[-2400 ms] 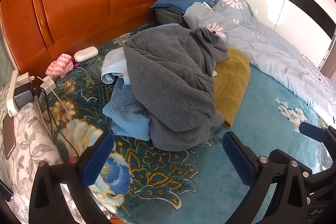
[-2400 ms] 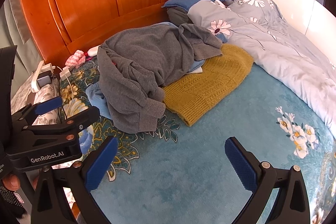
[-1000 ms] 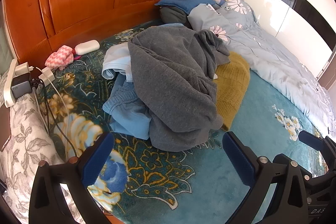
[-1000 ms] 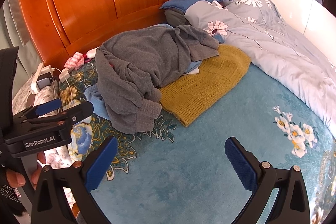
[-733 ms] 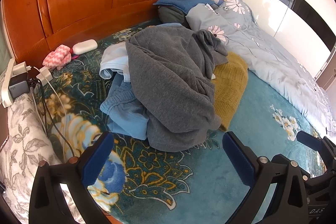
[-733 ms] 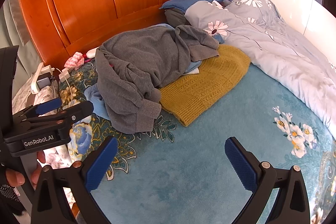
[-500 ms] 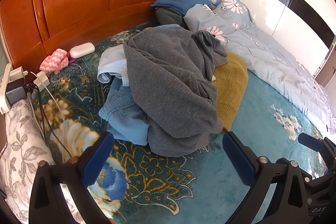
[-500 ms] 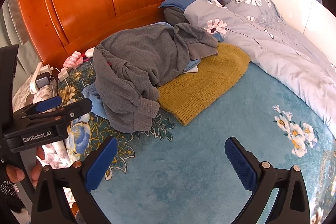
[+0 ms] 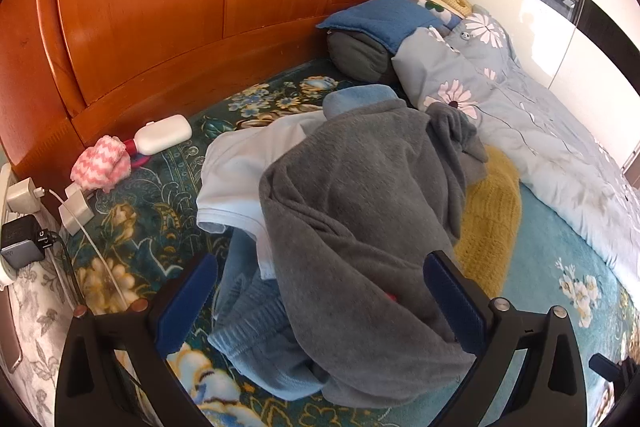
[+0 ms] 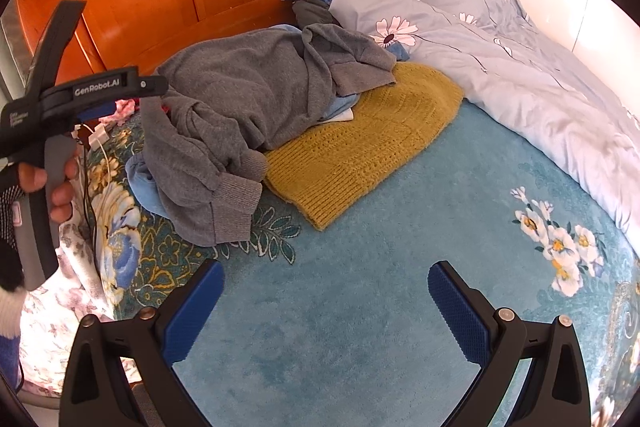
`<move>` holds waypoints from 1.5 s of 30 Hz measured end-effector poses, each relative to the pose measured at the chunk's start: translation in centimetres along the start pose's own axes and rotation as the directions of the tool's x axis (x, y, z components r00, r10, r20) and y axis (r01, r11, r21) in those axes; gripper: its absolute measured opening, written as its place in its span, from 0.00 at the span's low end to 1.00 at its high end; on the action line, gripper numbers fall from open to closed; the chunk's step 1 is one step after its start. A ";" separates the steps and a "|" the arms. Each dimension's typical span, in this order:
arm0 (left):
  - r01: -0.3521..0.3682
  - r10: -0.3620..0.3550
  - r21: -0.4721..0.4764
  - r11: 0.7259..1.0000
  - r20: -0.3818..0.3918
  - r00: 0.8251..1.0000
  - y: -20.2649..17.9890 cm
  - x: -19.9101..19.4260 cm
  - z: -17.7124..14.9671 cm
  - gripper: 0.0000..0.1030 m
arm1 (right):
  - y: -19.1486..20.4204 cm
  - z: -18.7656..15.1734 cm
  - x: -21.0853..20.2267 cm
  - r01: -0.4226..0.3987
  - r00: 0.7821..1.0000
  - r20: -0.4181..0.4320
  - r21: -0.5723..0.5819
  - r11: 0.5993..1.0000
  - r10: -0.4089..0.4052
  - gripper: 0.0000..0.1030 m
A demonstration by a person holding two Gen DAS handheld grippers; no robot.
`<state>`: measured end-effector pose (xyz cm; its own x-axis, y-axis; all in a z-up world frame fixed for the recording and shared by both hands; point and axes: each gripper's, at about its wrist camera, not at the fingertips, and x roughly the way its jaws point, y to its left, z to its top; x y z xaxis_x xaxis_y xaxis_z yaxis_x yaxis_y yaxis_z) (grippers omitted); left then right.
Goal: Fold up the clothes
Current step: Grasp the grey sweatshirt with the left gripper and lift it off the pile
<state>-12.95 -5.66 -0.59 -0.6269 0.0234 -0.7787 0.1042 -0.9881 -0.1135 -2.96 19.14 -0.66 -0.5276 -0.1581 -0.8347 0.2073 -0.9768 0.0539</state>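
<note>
A crumpled heap of clothes lies on the bed (image 10: pixel 360 307) near the wooden headboard (image 9: pixel 200 7). On top is a grey sweatshirt (image 9: pixel 360 219), draped over a light blue garment (image 9: pixel 256 339) and a white one (image 9: pixel 240 171), with a mustard knit sweater (image 10: pixel 360 143) spread flat beside and partly under it. None of them looks folded; all are bunched or overlapping.

The left gripper (image 9: pixel 320 307) has its jaws wide and holds nothing — in its own view the two blue pads straddle the near end of the grey sweatshirt, where it overlaps the blue garment's ribbed hem. From the right wrist view the same gripper sits up against the heap's left flank; whether it touches cloth I cannot tell. The right gripper (image 10: pixel 324 311) is also wide and empty, over bare teal bedspread, well short of the heap.

The heap's long axis runs from the ribbed cuff (image 10: pixel 232 203) nearest the grippers back toward the pillows (image 9: pixel 380 23) and the floral duvet (image 10: pixel 500 47). So the clothes lie straight ahead of the left jaws and ahead-left of the right ones. The left hand is plainly the nearer, and I judge that any grasp of the top garment falls to it.
</note>
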 end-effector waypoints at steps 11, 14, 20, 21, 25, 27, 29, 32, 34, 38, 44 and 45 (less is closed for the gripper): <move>0.101 -0.111 -0.114 0.988 -0.090 0.990 1.4 3.5 0.5 0.39 | -1.7 -0.1 2.4 0.004 0.999 -0.033 0.019 1.000 -0.003 1.00; 0.091 -0.099 -0.094 0.991 -0.085 0.991 0.9 3.0 0.5 0.28 | -1.6 -0.3 2.0 0.006 0.999 -0.032 0.019 1.000 -0.006 1.00; 0.179 -0.183 -0.073 0.981 -0.055 0.982 -0.4 0.3 1.0 0.17 | -3.1 -1.1 0.2 0.017 1.000 -0.009 0.053 0.998 -0.016 1.00; 0.211 -0.214 -0.067 0.975 -0.050 0.976 -0.8 -0.4 1.1 0.17 | -3.4 -1.3 -0.2 0.018 1.000 -0.005 0.060 0.998 -0.018 1.00; 0.324 -0.325 -0.022 0.946 -0.016 0.946 -3.4 -3.8 1.4 0.16 | -5.2 -2.5 -2.0 0.028 0.999 0.015 0.098 0.995 -0.029 1.00; 0.347 -0.347 0.051 0.937 -0.008 0.938 -5.9 -6.0 1.5 0.16 | -6.5 -3.3 -3.2 0.034 0.999 0.026 0.125 0.992 -0.038 1.00; 0.387 -0.389 0.105 0.916 0.001 0.921 -8.4 -8.1 1.5 0.15 | -7.7 -4.2 -4.4 0.041 0.998 0.037 0.152 0.988 -0.047 1.00; 0.493 -0.499 0.137 0.859 0.016 0.866 -11.7 -11.2 1.4 0.14 | -9.6 -5.4 -6.1 0.050 0.997 0.053 0.191 0.980 -0.061 1.00; 0.554 -0.569 0.185 0.812 0.033 0.822 -14.4 -14.0 1.0 0.14 | -10.9 -6.3 -7.3 0.055 0.995 0.063 0.218 0.974 -0.071 1.00; 0.665 -0.701 0.275 0.695 0.050 0.712 -20.3 -20.0 -0.1 0.13 | -14.6 -8.2 -10.8 0.082 0.991 0.082 0.280 0.956 -0.109 1.00; 0.765 -0.824 0.369 0.528 0.006 0.566 -29.3 -26.8 -3.0 0.14 | -21.2 -13.2 -16.5 0.157 0.972 0.103 0.390 0.907 -0.213 1.00; 0.771 -0.828 0.372 0.517 -0.013 0.561 -30.7 -26.9 -3.8 0.14 | -22.4 -14.2 -17.5 0.174 0.966 0.103 0.414 0.894 -0.236 1.00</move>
<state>3.63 24.60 21.48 -0.4281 0.8328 -0.3510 -0.7164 -0.5495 -0.4299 13.36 45.82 4.94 -0.6438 0.0631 -0.7626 -0.2476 -0.9601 0.1296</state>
